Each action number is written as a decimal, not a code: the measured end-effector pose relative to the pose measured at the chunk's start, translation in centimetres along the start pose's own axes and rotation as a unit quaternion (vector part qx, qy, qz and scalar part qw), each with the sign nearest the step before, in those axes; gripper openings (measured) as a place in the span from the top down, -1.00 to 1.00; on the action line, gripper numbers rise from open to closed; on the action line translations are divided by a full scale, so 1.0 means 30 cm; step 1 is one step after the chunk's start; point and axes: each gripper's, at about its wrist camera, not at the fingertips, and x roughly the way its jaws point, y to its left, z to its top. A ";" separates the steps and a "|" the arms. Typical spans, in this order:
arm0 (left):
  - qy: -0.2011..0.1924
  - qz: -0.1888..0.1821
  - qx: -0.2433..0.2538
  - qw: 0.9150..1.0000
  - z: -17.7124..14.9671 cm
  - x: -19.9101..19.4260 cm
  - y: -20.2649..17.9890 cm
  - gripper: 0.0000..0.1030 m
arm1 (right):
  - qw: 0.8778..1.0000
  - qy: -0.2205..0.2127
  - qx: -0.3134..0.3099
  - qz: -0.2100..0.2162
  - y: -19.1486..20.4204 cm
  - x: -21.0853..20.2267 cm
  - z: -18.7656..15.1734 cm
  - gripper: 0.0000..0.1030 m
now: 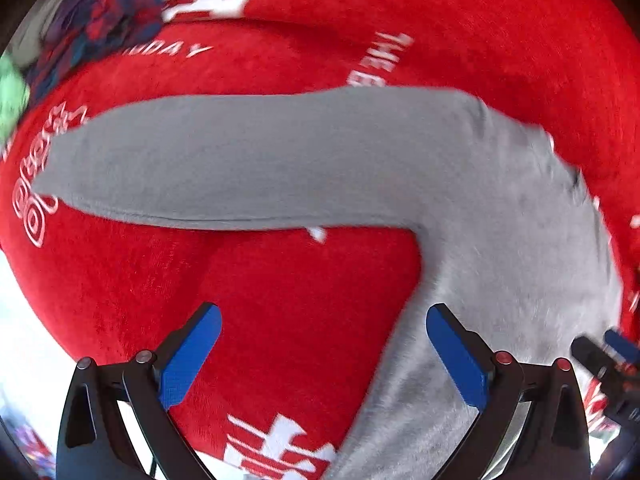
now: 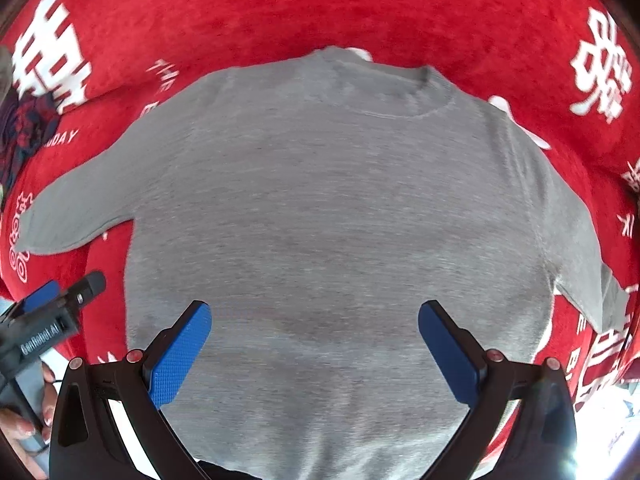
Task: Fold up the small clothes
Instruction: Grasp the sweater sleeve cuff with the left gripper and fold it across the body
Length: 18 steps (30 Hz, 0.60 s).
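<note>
I'm hovering both grippers, L [image 1: 322, 356] & R [image 2: 314, 354], jaws gaping wide, nothing held; grey sweater [image 2: 328, 208] lying flat on red blanket [image 2: 320, 4], looking soft, floppy; I'm eyeing sleeve cuff [image 1: 60, 176] for grabbing.

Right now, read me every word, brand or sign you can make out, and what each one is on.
"GenRobot.AI": on the left tongs body, right wrist view.
"DAY": end of a blurred word on the red cloth.
"THE B": cut off by the grey sweater.
Large white Chinese characters on the cloth: too blurred to read.
</note>
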 end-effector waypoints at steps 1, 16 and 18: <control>-0.010 -0.008 -0.015 1.000 0.009 -0.002 0.043 -1.00 | 1.000 0.001 -0.005 0.002 0.018 0.001 0.000 -1.00; -0.140 -0.123 -0.254 0.949 0.121 0.050 0.704 -1.00 | 0.996 0.010 -0.085 0.039 0.316 0.046 -0.011 -1.00; -0.150 -0.118 -0.247 0.950 0.147 0.049 0.706 -1.00 | 0.995 0.010 -0.090 0.042 0.339 0.051 -0.013 -1.00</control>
